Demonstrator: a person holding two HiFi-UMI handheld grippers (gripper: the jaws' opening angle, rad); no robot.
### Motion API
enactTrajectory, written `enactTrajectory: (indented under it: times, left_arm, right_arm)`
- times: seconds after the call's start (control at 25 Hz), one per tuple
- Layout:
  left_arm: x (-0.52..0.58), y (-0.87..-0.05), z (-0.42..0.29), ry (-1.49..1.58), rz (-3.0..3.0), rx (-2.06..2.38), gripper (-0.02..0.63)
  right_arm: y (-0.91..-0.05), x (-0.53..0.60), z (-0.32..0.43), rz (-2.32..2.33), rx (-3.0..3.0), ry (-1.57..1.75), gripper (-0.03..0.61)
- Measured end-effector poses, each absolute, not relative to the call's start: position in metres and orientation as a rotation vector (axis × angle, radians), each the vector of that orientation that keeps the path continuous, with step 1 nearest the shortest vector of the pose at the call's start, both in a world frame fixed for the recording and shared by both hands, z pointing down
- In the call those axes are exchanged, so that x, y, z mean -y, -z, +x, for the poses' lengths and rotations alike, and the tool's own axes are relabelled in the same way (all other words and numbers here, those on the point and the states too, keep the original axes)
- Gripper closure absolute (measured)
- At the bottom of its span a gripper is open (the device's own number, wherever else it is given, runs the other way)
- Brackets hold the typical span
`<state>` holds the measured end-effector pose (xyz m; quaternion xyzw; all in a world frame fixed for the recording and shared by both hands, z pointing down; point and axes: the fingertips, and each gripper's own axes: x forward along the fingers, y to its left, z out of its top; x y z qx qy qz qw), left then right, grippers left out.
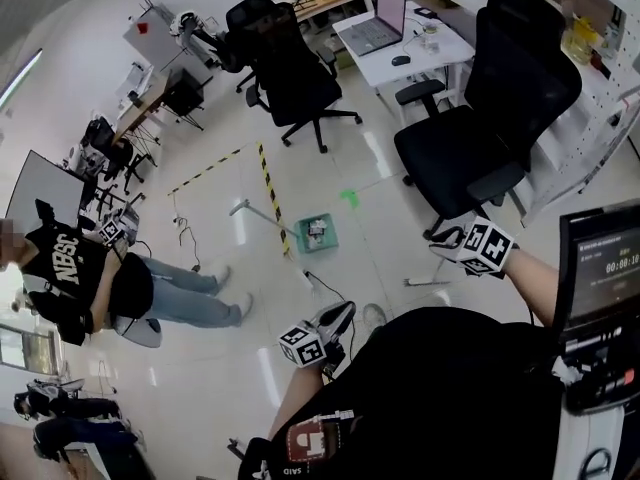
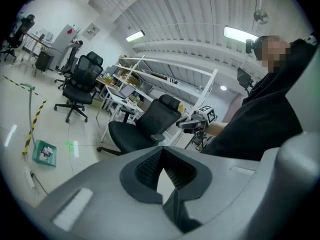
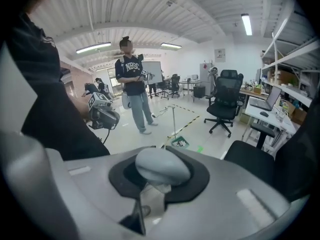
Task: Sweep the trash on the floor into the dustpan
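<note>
A green dustpan [image 1: 316,233] stands on the pale floor beside a yellow-and-black tape line, its long handle [image 1: 258,213] rising from it and small bits of trash lying inside. It also shows small in the left gripper view as the dustpan [image 2: 44,152] and in the right gripper view as the dustpan [image 3: 180,142]. My left gripper [image 1: 340,318] is held close to my body, well short of the pan, jaws together and empty. My right gripper [image 1: 446,238] hovers near the black office chair [image 1: 480,118], also shut on nothing. No broom is clearly in view.
Another person [image 1: 120,283] stands to the left of the dustpan. A second office chair [image 1: 285,63] is farther back, desks with a laptop [image 1: 380,23] beyond it. A cable [image 1: 325,290] lies on the floor near my feet. White shelving [image 1: 600,98] is on the right.
</note>
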<state>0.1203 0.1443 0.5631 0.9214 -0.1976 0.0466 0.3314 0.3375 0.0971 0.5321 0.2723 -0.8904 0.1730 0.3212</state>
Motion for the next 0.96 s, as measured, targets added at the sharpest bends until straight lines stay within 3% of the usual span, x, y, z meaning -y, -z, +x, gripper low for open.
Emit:
enactTrajectory:
  times: [0.28, 0.48, 0.96]
  left_arm:
    - [-0.185, -0.566, 0.103, -0.153, 2.375, 0.626, 0.612]
    - [-0.192, -0.547, 0.068, -0.069, 2.401, 0.662, 0.612]
    - [-0.219, -0.538, -0.094, -0.081, 2.412, 0.718, 0.612]
  right_arm:
    - [-0.57, -0.145, 0.334, 0.645, 2.341, -0.52, 0.52]
    - [-0.55, -0.153, 0.297, 0.625, 2.366, -0.523, 0.522]
    - [-0.513, -0.149, 0.159, 0.659, 2.37, -0.452, 0.522]
